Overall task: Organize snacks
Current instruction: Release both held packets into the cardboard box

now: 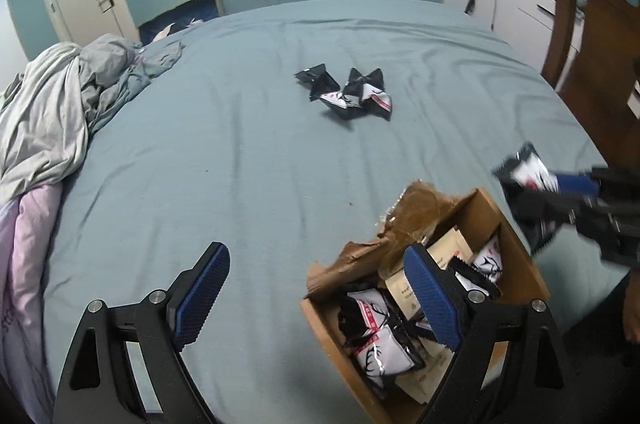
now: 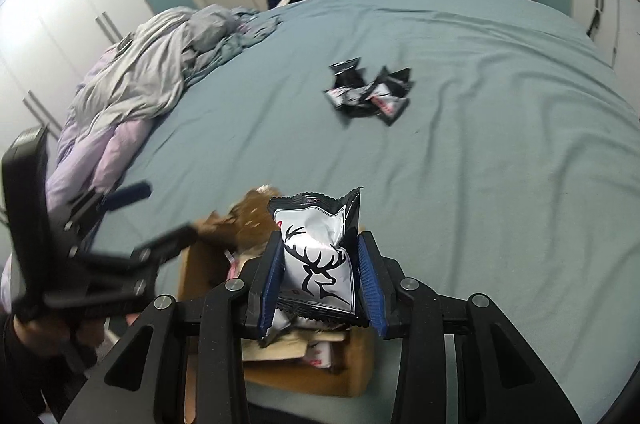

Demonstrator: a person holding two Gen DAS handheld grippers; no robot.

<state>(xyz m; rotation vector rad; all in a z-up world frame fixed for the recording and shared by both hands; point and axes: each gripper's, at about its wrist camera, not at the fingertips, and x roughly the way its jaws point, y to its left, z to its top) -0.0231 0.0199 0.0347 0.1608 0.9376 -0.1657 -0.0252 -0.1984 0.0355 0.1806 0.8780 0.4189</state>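
Both views are dim and cool-toned, lit by soft, diffuse room light; my jaws and the packets cast only faint shadows on the bed. Brightest zone: the white wardrobe at 10 o'clock in the right wrist view, nearly washed out. Fisheye distortion bows the bed's far edge into an arc, and black vignetting fills the corners of both frames. Motion blur smears my right gripper at 3 o'clock in the left wrist view and my left gripper at 9 o'clock in the right wrist view. The held snack packet is sharp, with mild glare on its foil.
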